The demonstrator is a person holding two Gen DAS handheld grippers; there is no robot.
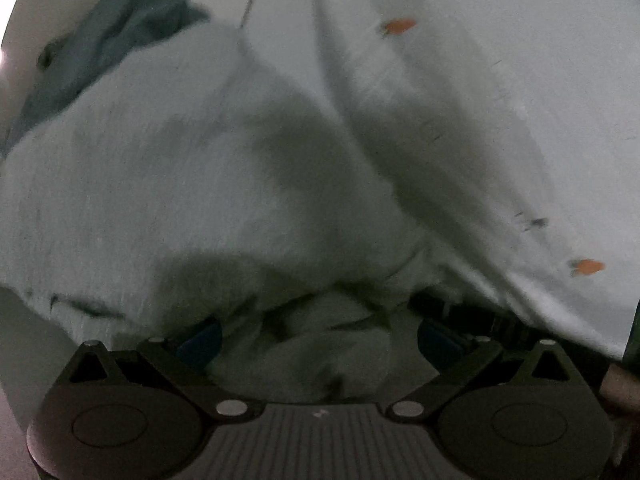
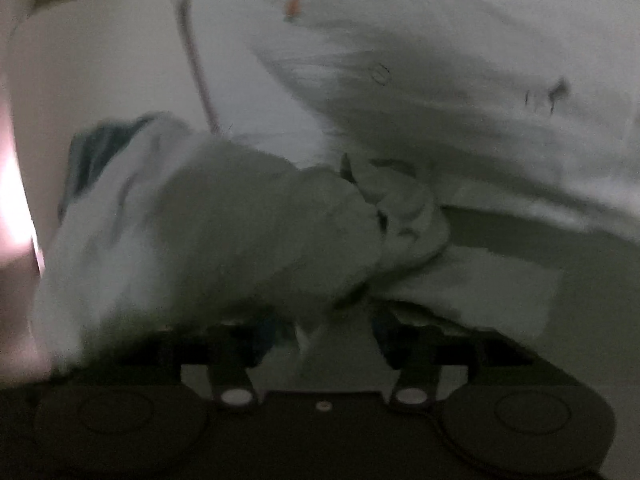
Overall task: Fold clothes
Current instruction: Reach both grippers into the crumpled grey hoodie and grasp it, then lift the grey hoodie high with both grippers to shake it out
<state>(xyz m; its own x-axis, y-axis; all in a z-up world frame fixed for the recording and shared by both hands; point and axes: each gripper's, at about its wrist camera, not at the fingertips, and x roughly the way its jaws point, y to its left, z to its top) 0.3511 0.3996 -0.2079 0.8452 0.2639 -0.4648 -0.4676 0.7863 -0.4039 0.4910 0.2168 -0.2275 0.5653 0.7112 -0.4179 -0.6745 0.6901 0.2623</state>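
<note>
The white garment (image 1: 224, 168) is seen heaped on the pale tabletop (image 1: 560, 40), bunched between the left gripper (image 1: 320, 336) jaws, which stand wide apart. The right gripper (image 2: 336, 340) jaws are partly spread, cloth lying between them; any grip cannot be told.

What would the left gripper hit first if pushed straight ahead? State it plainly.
The pale fluffy garment. Its bunched cloth already lies between the left gripper fingers, and its bulk rises directly ahead. The white sheet with orange marks lies beyond, to the right; blur leaves the depth uncertain.
</note>
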